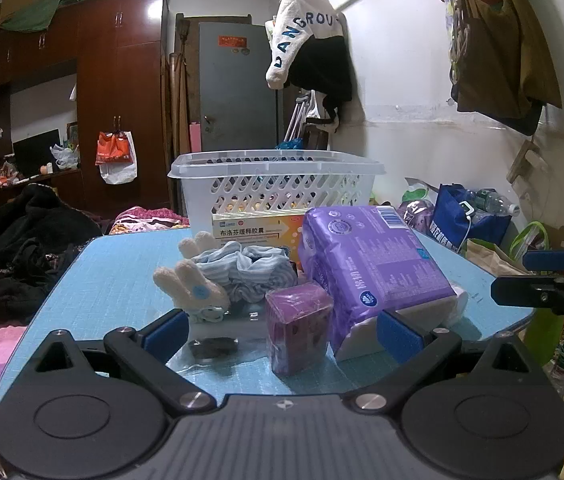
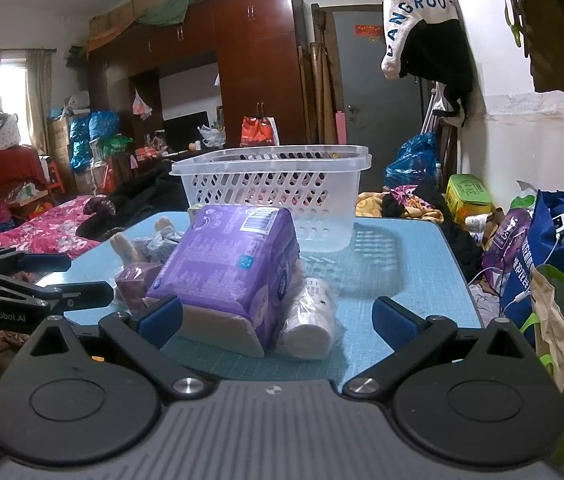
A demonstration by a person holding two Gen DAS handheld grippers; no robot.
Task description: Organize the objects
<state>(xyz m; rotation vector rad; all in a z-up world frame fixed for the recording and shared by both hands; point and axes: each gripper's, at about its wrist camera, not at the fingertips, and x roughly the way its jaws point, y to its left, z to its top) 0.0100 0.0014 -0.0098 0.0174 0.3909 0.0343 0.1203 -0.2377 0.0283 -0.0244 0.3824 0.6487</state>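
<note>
While a cluster of things is crowding the middle of the blue worktop (image 1: 122, 256), the purple tissue pack (image 1: 373, 272) is lying tilted on its right side, with its white open end facing the near edge. Just left of it, a small purple box (image 1: 297, 326) is standing upright, touching or nearly touching the pack. Behind the box, a striped blue-and-white cloth (image 1: 248, 270) is sitting bunched up, and a cream knitted glove (image 1: 190, 280) with a blue button is leaning against the cloth's left side. A yellow-and-white medicine box (image 1: 258, 230) is standing on edge behind the cloth, right in front of the white lattice basket (image 1: 278, 184) at the far end of the worktop. A small dark object (image 1: 214, 347) is lying flat near the left of the purple box; what it is cannot be told.

From the right wrist view, a white bottle in clear wrap (image 2: 307, 322) is lying on its side against the right flank of the tissue pack (image 2: 226, 268), with the basket (image 2: 274, 184) behind.

Both tools are hovering at the near edge. The left gripper (image 1: 282, 334) is showing its jaws spread wide, the small purple box between them without contact. The right gripper (image 2: 278, 318) is likewise holding its jaws wide apart, gripping nothing, with the pack's near end and the bottle between them.
</note>
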